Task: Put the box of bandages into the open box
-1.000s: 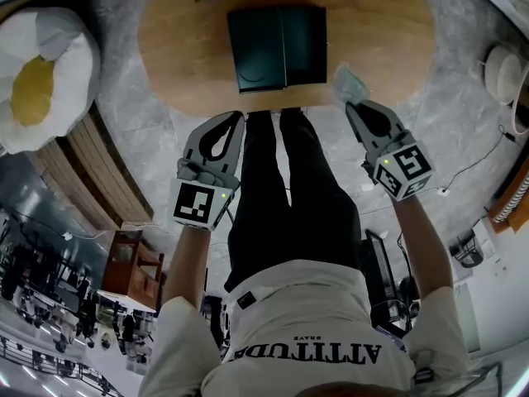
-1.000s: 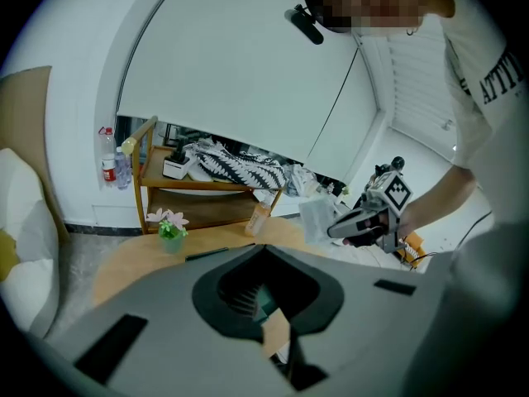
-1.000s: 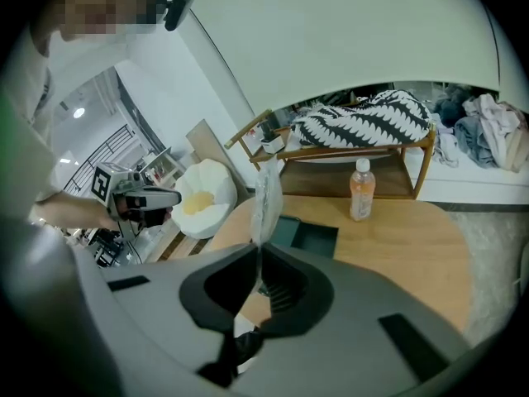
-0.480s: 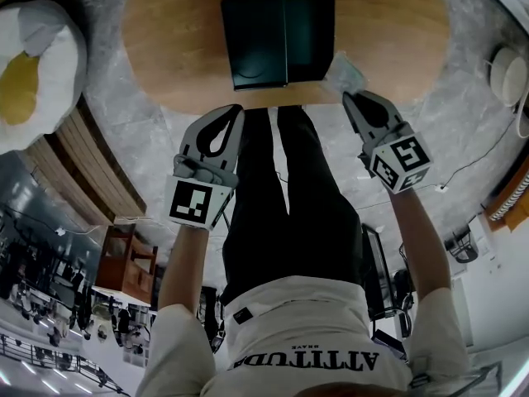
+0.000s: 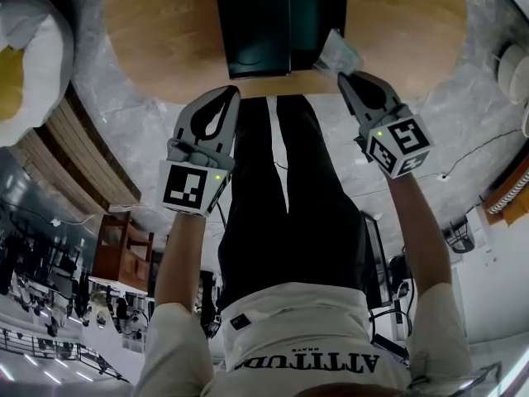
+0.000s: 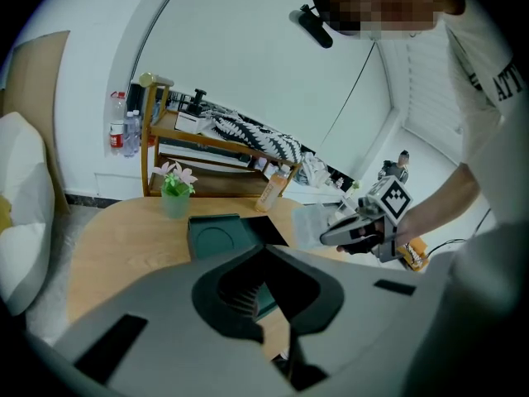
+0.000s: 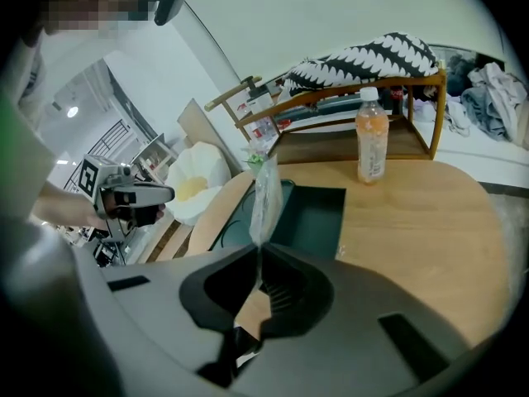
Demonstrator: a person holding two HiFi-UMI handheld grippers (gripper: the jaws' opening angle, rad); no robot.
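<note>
**Bandages pinched at the open box's corner**

The right gripper (image 5: 342,76) has its jaws almost fully closed. They pinch the lower edge of the box of bandages (image 5: 337,54), a thin, pale pack that stands upright out of the tips. In the head view the pack sits at the near right corner of the open box (image 5: 252,23) and overlaps its rim. Whether it touches the open box I cannot tell.

The open box is dark green and lies flat on the wooden table (image 5: 413,23). It shows two halves side by side, and the left one carries a round impression. The left gripper (image 5: 229,93) hangs on the near side of the open box's left half. Its jaws are brought together with nothing between them.

Beyond the open box, toward its right, stands a bottle of orange drink (image 7: 372,143). Beyond its left half stands a small pot of flowers (image 6: 174,195). Well left of the open box, off the table, lies a white cushion (image 5: 37,40) with a yellow centre.
</note>
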